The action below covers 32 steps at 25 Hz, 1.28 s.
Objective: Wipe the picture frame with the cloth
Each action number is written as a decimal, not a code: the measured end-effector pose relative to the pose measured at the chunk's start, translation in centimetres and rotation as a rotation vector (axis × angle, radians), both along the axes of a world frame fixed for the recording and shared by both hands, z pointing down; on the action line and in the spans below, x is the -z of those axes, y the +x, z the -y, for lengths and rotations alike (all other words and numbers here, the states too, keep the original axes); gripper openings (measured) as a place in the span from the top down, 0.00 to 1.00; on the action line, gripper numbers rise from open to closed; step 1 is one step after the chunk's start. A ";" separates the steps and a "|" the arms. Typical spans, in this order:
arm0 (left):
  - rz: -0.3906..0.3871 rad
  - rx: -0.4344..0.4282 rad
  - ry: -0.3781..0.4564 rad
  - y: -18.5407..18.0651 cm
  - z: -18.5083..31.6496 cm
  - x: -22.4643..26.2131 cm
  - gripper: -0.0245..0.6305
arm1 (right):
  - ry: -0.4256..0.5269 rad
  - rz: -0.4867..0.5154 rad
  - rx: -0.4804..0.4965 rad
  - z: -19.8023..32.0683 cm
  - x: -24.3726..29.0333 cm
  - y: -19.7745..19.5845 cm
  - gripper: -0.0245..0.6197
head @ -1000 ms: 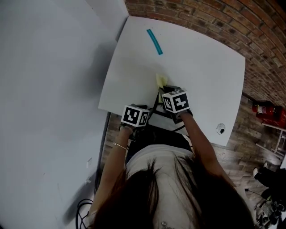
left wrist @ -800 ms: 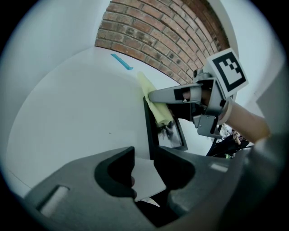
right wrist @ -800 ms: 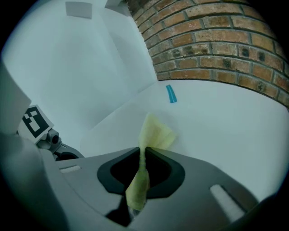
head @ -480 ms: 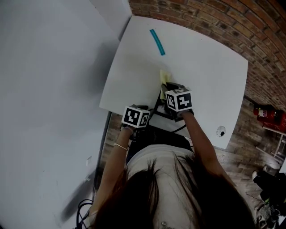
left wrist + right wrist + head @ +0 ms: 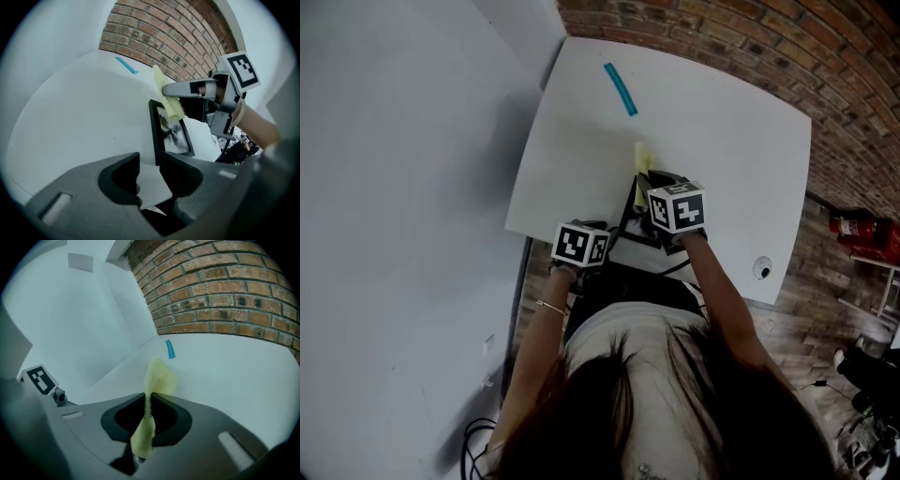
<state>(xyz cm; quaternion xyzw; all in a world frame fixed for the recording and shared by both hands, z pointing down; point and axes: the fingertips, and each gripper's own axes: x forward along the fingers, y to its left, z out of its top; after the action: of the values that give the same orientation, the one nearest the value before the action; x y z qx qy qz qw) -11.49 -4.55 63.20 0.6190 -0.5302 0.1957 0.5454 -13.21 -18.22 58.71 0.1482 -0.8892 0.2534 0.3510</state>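
Left claw [image 5: 149, 161] closed tight on the near edge of the picture frame [image 5: 172, 133], at the near side of the tabletop [image 5: 722, 122]. Yellow cloth [image 5: 169, 101] over the frame's far end, pinched in right claw [image 5: 150, 397]. Wiping step, likely. Next: drag cloth along glass, frame held steady. Left gripper view shows frame; right gripper view doesn't, head view barely.

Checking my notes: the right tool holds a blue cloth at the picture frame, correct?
No, the cloth in the right tool is yellow, not blue; the right gripper view shows it. It is at the picture frame.
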 end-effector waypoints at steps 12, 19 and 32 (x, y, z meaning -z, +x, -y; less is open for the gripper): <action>0.000 -0.010 0.009 0.0 -0.1 0.0 0.75 | 0.027 -0.021 -0.068 -0.2 0.8 3.7 0.90; 0.012 0.002 0.054 -0.1 -0.2 0.1 0.75 | 0.053 -0.034 -0.096 -0.9 1.5 6.1 0.90; 0.064 -0.005 0.092 -0.1 -0.2 0.3 0.75 | 0.093 -0.046 -0.159 -2.5 2.6 10.3 0.90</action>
<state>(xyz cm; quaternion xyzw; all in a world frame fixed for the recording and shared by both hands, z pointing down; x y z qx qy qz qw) -11.54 -4.34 62.90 0.6383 -0.5543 0.1922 0.4984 -2.88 -15.72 56.14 0.2402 -0.8772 0.2351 0.3429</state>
